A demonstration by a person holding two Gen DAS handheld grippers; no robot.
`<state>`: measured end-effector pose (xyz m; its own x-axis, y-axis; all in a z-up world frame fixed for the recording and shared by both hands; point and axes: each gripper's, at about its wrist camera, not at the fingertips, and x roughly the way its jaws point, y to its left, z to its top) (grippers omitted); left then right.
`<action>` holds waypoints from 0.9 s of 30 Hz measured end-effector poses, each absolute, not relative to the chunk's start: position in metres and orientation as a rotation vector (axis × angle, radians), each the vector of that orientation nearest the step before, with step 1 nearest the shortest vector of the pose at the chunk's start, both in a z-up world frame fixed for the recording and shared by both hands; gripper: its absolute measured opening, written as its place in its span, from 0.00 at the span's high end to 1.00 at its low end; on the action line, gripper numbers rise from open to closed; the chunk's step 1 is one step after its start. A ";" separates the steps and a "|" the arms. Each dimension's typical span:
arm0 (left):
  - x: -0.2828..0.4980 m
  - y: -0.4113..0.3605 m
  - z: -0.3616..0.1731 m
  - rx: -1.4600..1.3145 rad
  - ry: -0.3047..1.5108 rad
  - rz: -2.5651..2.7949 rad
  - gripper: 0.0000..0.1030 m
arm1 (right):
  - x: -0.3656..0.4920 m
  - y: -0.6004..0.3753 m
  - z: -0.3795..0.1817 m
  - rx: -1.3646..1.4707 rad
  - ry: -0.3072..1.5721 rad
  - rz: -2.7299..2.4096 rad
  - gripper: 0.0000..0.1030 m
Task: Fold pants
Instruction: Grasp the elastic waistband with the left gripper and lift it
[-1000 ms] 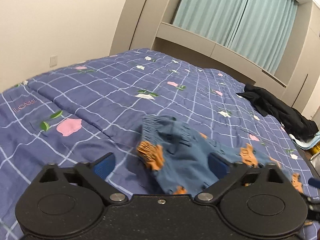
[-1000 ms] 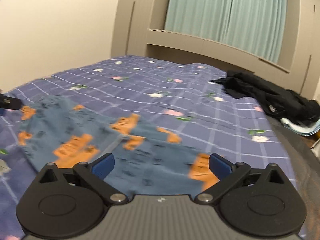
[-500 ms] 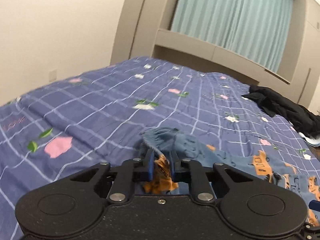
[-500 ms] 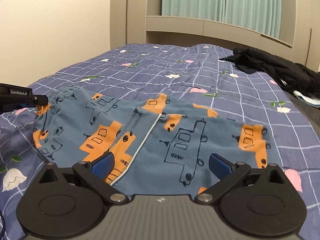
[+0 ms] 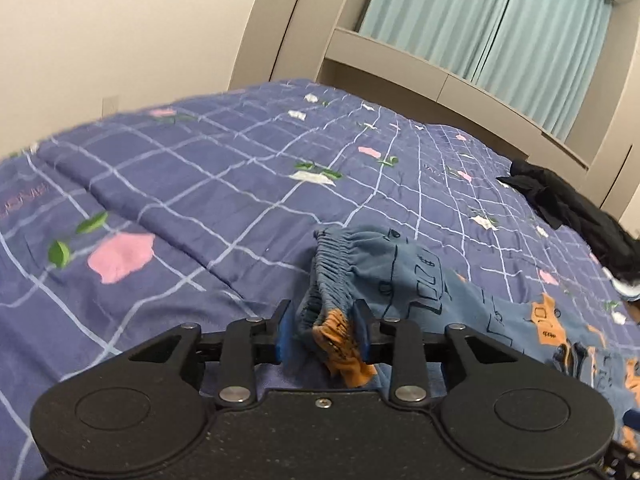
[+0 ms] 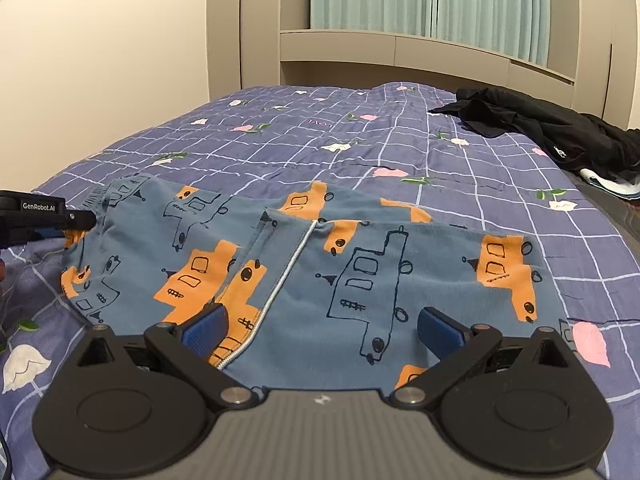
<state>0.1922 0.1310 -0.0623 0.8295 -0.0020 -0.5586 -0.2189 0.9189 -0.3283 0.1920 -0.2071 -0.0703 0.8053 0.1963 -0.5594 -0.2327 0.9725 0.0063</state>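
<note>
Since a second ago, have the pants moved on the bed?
Yes. In the right wrist view the pants, earlier a bunched heap at the left, now lie spread flat across the checked bedspread, reaching further right toward the black clothes.

a home bedroom: a bed [image 6: 460,168] with a purple checked floral quilt, teal curtains [image 6: 432,0], built-in beige cabinets [image 6: 244,28].

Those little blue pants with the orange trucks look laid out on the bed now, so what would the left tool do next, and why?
Probably finish letting go and back away. The left gripper is opening, yet the pants' elastic waistband is bunched between its fingers. The pants already lie spread on the bedspread, and the right gripper is open over them.
</note>
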 end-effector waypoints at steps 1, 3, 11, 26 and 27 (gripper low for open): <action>0.194 0.133 -0.064 -0.407 0.593 0.117 0.63 | 0.192 -0.207 -0.070 -0.062 0.591 0.230 0.00; 0.194 0.135 -0.067 -0.427 0.605 0.117 0.60 | 0.192 -0.208 -0.071 -0.059 0.589 0.230 0.00; 0.195 0.139 -0.067 -0.495 0.613 0.096 0.81 | 0.190 -0.209 -0.072 -0.045 0.583 0.233 0.00; 0.170 0.121 -0.005 -0.438 0.495 0.057 0.85 | 0.192 -0.205 -0.067 -0.072 0.569 0.226 0.00; 0.170 0.116 0.003 -0.422 0.481 0.040 0.85 | 0.191 -0.208 -0.066 -0.063 0.558 0.222 0.00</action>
<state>0.1696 0.1157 0.0028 0.8875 -0.0612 -0.4568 -0.1351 0.9130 -0.3849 0.1907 -0.2080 -0.0659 0.8253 0.1916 -0.5313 -0.2259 0.9741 0.0003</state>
